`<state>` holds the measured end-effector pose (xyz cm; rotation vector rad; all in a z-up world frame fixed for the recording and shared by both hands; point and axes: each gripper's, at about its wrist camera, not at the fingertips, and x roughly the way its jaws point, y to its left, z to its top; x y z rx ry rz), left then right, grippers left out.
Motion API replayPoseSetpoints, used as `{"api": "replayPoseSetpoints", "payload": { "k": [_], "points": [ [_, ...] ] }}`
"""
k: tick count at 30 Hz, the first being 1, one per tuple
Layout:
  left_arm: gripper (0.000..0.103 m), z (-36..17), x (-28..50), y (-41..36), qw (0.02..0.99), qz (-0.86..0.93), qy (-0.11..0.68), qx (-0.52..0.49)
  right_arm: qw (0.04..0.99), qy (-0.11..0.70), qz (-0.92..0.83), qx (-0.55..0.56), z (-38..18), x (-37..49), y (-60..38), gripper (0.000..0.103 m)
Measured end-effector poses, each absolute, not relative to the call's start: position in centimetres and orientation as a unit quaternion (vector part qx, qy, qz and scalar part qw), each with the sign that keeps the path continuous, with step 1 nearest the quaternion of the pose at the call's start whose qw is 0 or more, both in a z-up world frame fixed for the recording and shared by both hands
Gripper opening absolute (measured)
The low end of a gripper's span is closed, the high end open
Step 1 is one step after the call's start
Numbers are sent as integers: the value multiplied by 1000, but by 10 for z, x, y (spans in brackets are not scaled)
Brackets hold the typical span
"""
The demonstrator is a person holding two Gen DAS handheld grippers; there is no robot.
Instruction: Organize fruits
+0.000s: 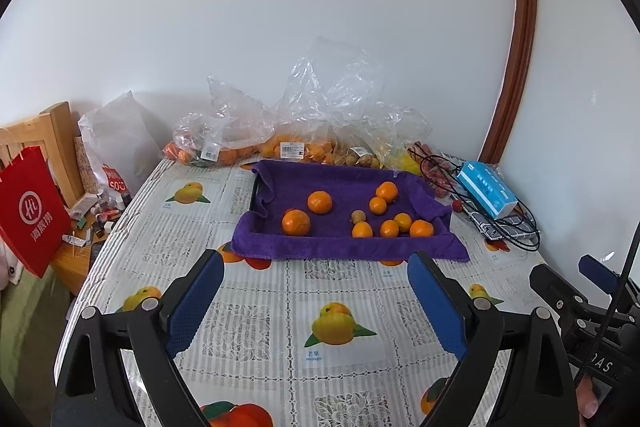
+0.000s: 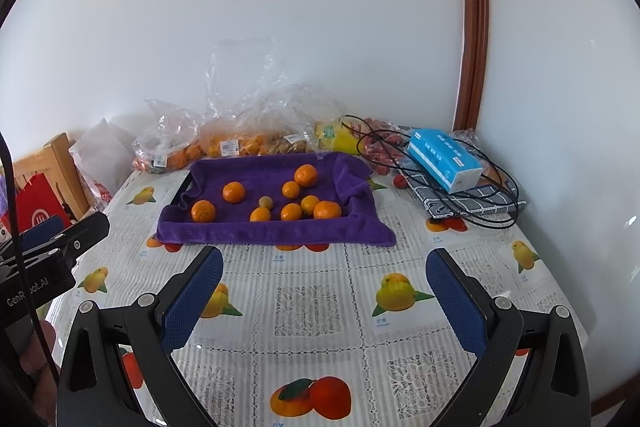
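Observation:
A tray lined with a purple towel [image 1: 340,247] [image 2: 280,231] sits mid-table. Several oranges lie in it, among them a large one [image 1: 296,222] [image 2: 203,211] at the left, and one small brownish fruit [image 1: 358,215] [image 2: 265,202]. Clear plastic bags of oranges [image 1: 224,147] [image 2: 232,143] and other fruit rest against the wall behind the tray. My left gripper [image 1: 316,259] is open over the bare tablecloth in front of the tray, nothing between its blue pads. My right gripper [image 2: 324,259] is open too, hovering before the tray with nothing in it.
A blue tissue box [image 1: 486,189] [image 2: 444,159] lies on a folded cloth with black cables [image 2: 480,203] at the right. A small red fruit [image 2: 399,181] sits near them. A red paper bag [image 1: 28,207] and a wooden chair [image 1: 56,135] stand at the left.

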<state>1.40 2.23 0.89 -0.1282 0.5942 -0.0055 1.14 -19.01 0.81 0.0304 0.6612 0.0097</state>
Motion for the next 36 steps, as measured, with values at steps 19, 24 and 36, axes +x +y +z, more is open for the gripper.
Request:
{"api": "replayPoseSetpoints", "payload": {
  "k": [19,24,36],
  "points": [
    [93,6,14,23,954,-9,295,-62,945,327,-2,18,8,11,-190,101],
    [93,7,13,23,954,-9,293,-63,945,326,-4,20,9,10,-190,101],
    [93,6,12,23,954,-11,294,-61,946,324,-7,18,10,10,-189,101]
  ]
}}
